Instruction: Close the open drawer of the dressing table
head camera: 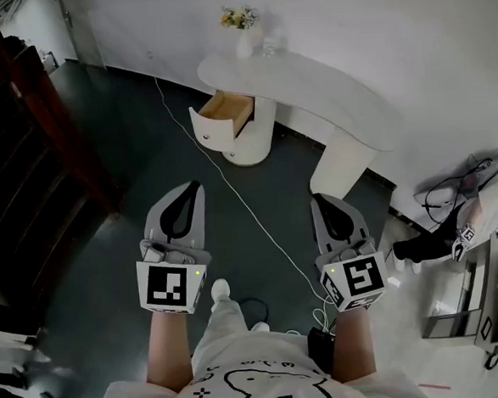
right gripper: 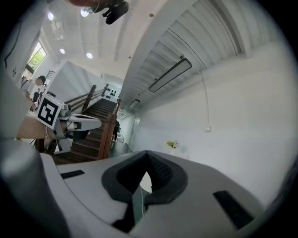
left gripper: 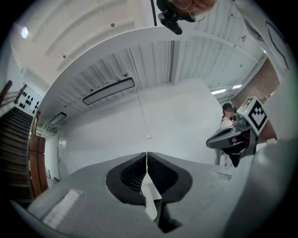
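Gaping drawer (head camera: 225, 110) well beyond left gripper (head camera: 195, 187), right gripper (head camera: 318, 198) (fingers (left gripper: 132, 175) together).

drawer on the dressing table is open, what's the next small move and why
Probably step closer and bring the left gripper toward the drawer. It stands pulled out of the dressing table, ahead of both grippers; the left gripper lines up with it better than the right gripper. Both are shut, empty.

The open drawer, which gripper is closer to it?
Left. The left gripper is well short of the drawer, nearly in line; the right gripper is farther off rightward.
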Tool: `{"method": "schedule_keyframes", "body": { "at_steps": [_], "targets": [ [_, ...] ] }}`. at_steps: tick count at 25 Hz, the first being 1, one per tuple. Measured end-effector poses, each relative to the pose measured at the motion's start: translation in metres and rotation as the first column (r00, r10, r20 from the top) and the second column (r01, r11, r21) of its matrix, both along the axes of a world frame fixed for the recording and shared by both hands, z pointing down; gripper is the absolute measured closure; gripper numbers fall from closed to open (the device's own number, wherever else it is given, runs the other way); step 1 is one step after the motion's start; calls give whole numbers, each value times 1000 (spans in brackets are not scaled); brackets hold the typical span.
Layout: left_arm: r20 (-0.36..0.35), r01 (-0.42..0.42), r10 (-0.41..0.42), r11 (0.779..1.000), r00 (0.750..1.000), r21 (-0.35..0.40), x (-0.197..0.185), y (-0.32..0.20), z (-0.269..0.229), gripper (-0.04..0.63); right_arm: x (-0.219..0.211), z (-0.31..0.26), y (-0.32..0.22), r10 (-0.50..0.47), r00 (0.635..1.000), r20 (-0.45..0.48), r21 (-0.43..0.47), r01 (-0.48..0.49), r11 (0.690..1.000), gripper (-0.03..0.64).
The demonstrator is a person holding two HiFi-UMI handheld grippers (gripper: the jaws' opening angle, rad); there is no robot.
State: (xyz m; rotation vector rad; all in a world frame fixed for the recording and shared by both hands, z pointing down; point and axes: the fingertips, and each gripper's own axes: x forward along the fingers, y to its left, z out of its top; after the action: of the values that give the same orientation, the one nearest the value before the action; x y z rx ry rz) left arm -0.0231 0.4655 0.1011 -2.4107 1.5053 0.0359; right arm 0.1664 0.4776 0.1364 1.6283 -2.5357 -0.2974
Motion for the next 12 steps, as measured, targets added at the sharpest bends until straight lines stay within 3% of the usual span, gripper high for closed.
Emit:
{"method": "schedule_keyframes", "body": {
  "at_steps": [3, 12],
  "targets": [
    [1, 3, -3, 1000, 1000, 0, -3, -14, 0, 577, 1, 1, -17, 18, 1000, 20, -18, -17, 1000, 620],
    [-9, -3, 3, 999, 1000, -32, -30, -91, 11, 577, -25, 9, -91, 31, 999, -32, -57, -33, 998, 620]
  ]
}}
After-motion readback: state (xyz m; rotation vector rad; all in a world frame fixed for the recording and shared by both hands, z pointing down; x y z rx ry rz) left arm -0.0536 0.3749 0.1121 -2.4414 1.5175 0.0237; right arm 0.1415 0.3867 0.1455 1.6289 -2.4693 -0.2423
